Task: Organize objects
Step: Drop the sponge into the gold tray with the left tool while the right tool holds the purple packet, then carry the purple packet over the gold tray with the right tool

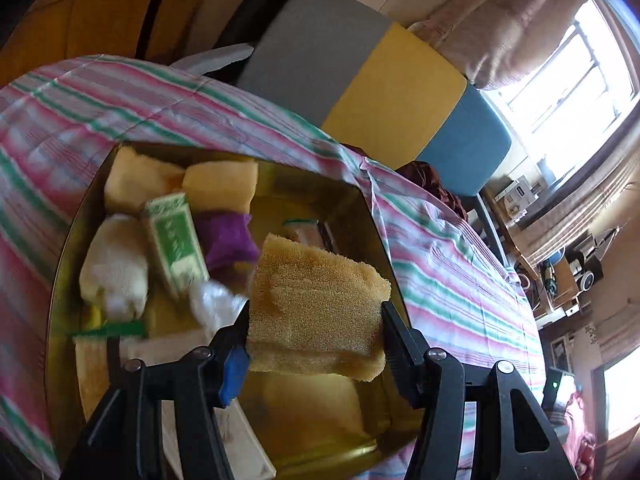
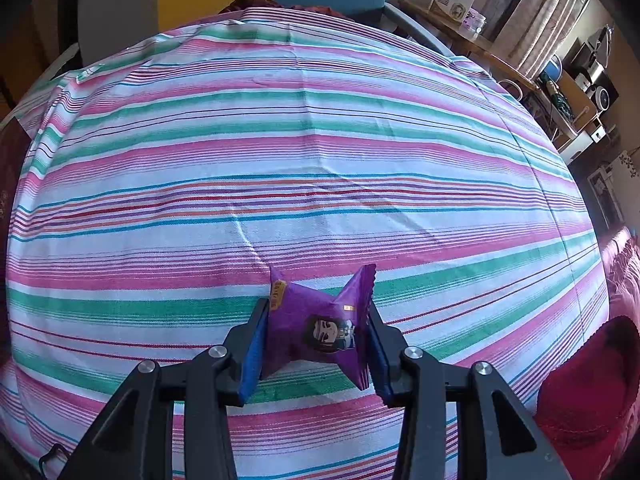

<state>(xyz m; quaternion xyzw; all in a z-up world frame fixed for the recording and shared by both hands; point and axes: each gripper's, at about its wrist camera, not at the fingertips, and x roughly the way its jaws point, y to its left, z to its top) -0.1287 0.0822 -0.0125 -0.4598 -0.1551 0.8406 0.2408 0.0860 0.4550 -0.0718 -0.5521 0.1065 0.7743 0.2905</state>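
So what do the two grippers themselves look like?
Both look alike: the left gripper and right gripper have matte black angular linkage arms with triangular cut-outs, round silver pivot bolts and blue pads inside the fingers. No cables, markings or sleeves show.

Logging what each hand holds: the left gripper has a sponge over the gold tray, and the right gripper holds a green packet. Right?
Not quite. The right gripper holds a purple packet, not green, as the right wrist view shows. The left gripper does hold the sponge over the gold tray.

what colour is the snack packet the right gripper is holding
Purple, with a small cartoon face printed on it; the snack packet shows best in the right wrist view.
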